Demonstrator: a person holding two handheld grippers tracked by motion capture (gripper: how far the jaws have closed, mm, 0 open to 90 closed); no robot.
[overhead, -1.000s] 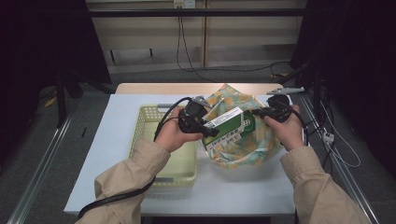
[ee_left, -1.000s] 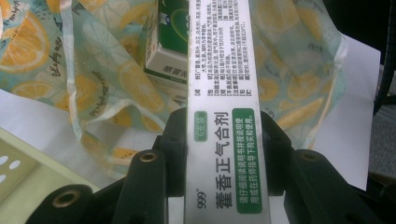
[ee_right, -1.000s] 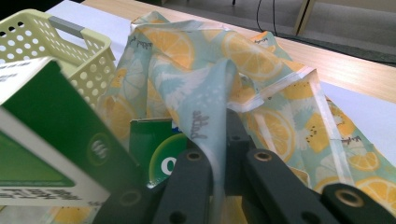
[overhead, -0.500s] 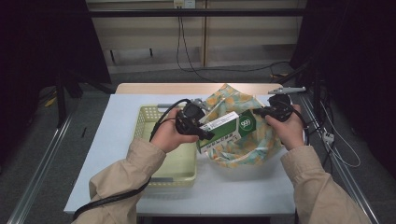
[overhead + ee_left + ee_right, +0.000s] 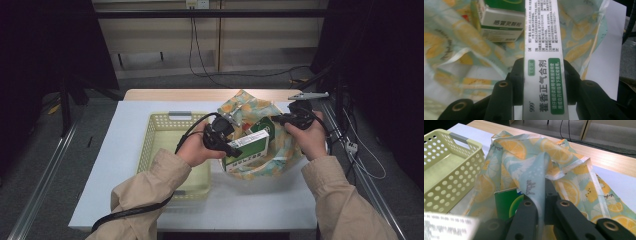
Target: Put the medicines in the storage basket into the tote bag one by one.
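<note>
The left claw (image 5: 235, 149) is clamped on the two long sides of a white-and-green carton (image 5: 543, 75), holding it at the mouth of the fruit-print bag (image 5: 250, 107), which lies on the right half of the bench (image 5: 125, 150) near its far edge. The right claw (image 5: 541, 195) is fully closed on a fold of the bag's rim, lifting that side. A second green-and-white box (image 5: 501, 22) lies inside the bag just beyond the held carton, and a pale yellow perforated basket (image 5: 150, 145) stands on the bench's left half, just beside the bag.
</note>
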